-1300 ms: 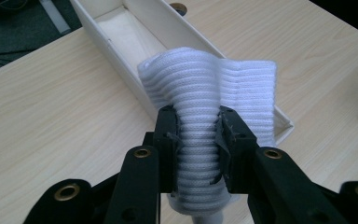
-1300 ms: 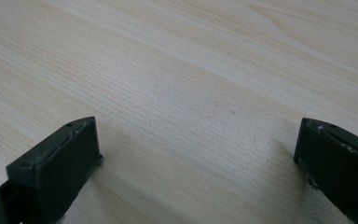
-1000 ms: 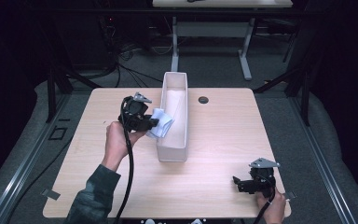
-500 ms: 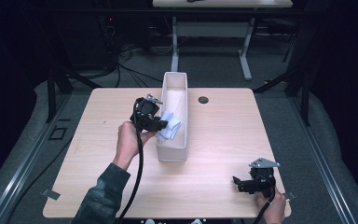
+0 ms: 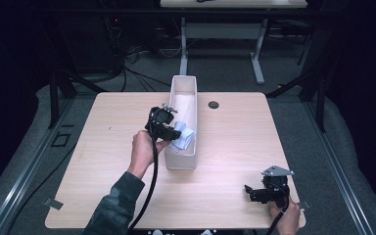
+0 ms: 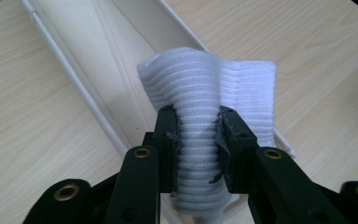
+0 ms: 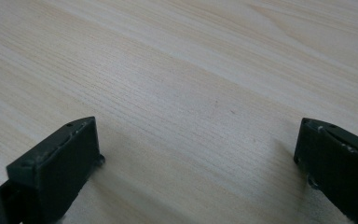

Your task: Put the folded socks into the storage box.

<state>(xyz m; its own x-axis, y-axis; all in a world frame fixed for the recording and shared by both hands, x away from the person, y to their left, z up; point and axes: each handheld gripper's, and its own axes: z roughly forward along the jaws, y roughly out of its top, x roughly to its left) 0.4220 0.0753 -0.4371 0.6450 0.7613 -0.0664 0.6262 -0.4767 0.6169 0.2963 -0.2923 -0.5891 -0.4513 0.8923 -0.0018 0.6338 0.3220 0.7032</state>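
Over a pale wooden table (image 5: 103, 161), the left gripper (image 5: 172, 131) carries a folded white ribbed cloth (image 5: 182, 137) above the near end of a long white tray (image 5: 192, 87), its jaws clamped on the fabric's middle so that the knit bunches between the pads. A second ago the same gripper and its load were well to the left of the tray's wall; half a second ago they had reached that wall; now the cloth hangs across the rim and partly over the inside. Seen from the left gripper view, the cloth (image 6: 209, 93) fans out above the tray (image 6: 121, 42), with the channel running away beneath it (the far stretch of the tray looks bare). The shift suggests the carry is nearly over, and what remains is probably lowering and letting go inside the walls.

The right gripper (image 5: 260, 192) sits at the table's near right corner, well apart from the tray, where it was a second ago. Its jaws stand wide apart over bare wood (image 7: 182, 93), holding nothing.
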